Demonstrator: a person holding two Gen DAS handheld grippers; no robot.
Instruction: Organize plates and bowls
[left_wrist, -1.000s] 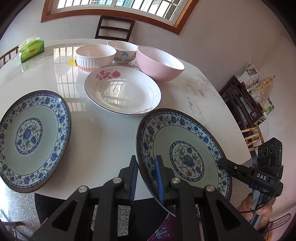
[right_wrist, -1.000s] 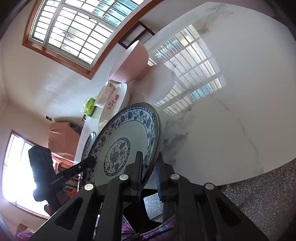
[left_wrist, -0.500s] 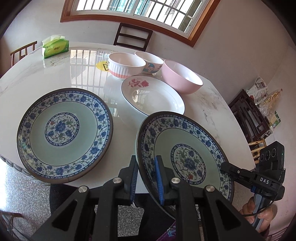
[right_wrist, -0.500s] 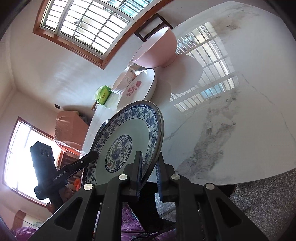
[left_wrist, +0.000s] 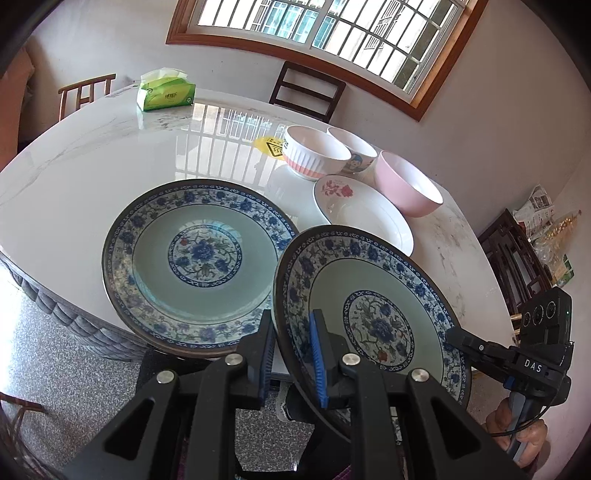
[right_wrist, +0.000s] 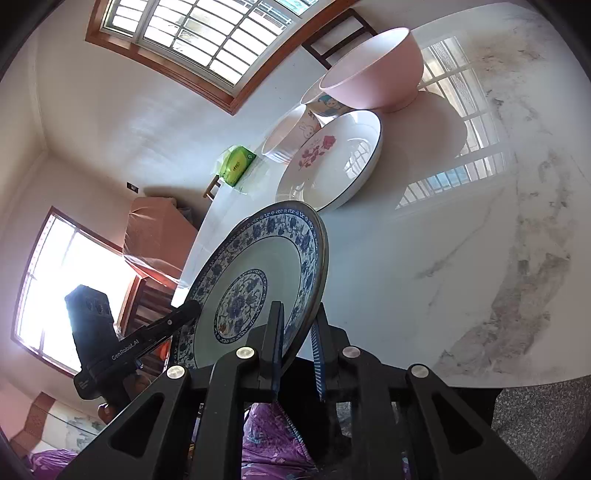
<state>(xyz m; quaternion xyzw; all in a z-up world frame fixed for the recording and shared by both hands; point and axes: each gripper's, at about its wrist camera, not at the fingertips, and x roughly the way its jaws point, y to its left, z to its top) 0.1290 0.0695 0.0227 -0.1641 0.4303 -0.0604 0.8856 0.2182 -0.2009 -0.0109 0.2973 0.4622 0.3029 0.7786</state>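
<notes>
- two black hand-held grippers clamp one blue-and-white floral ceramic plate (left_wrist: 373, 310): left gripper (left_wrist: 291, 354) on its near-left rim, right gripper (right_wrist: 297, 345) on the opposite rim.
- hold it level off the white marble table's (left_wrist: 92, 177) near edge, then lower it squarely onto the matching blue-and-white plate (left_wrist: 195, 262).
- glossy, pale green centre, dark rim; likely slippery.

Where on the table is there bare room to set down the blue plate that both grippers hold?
Bare marble lies between the tissue pack and the resting blue plate, and on the table right of the pink bowl. It is crowded around the rose plate and ribbed bowl.
</notes>
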